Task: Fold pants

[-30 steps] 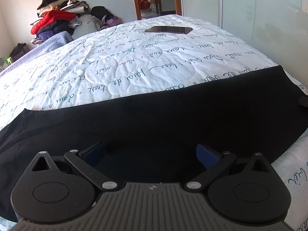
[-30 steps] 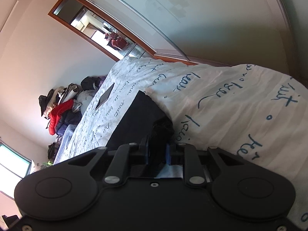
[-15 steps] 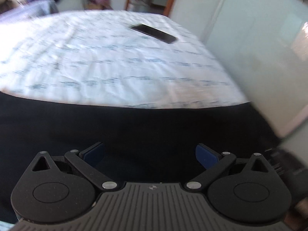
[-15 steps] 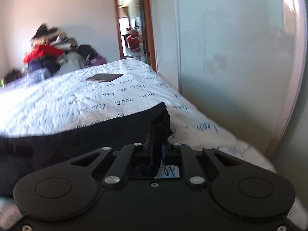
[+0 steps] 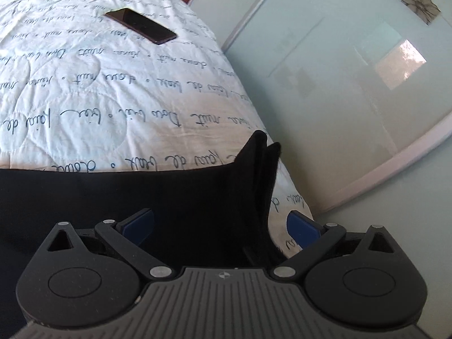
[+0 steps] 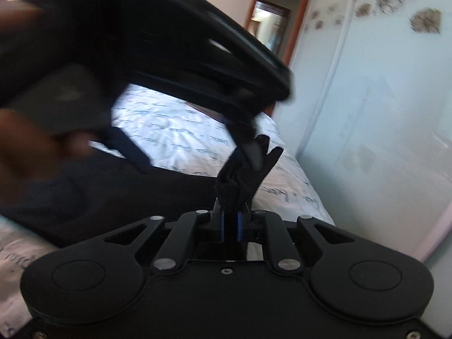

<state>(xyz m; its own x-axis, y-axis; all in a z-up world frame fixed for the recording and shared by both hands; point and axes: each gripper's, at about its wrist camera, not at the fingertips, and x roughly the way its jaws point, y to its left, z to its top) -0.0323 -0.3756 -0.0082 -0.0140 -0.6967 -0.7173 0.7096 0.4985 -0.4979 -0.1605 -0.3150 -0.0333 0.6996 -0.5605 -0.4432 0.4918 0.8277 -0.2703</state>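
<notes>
Black pants (image 5: pixel 113 195) lie stretched across the near part of a white bedspread (image 5: pixel 113 99) printed with script. My right gripper (image 6: pixel 230 223) is shut on the right end of the pants (image 6: pixel 240 169) and lifts it into an upright bunch, which also shows in the left wrist view (image 5: pixel 261 169). My left gripper (image 5: pixel 220 226) is open, its blue pads (image 5: pixel 139 221) either side of that raised bunch, just above the cloth. In the right wrist view it appears blurred, above and to the left (image 6: pixel 180 130).
A dark phone (image 5: pixel 141 25) lies on the far part of the bed. The bed's right edge (image 5: pixel 291 186) runs beside a pale sliding wardrobe door (image 5: pixel 353 70). A wooden door frame (image 6: pixel 296 14) stands at the back.
My left gripper has swung right along the pants to their lifted end. My right gripper has kept its hold and levelled out, with the left gripper now close in front of it.
</notes>
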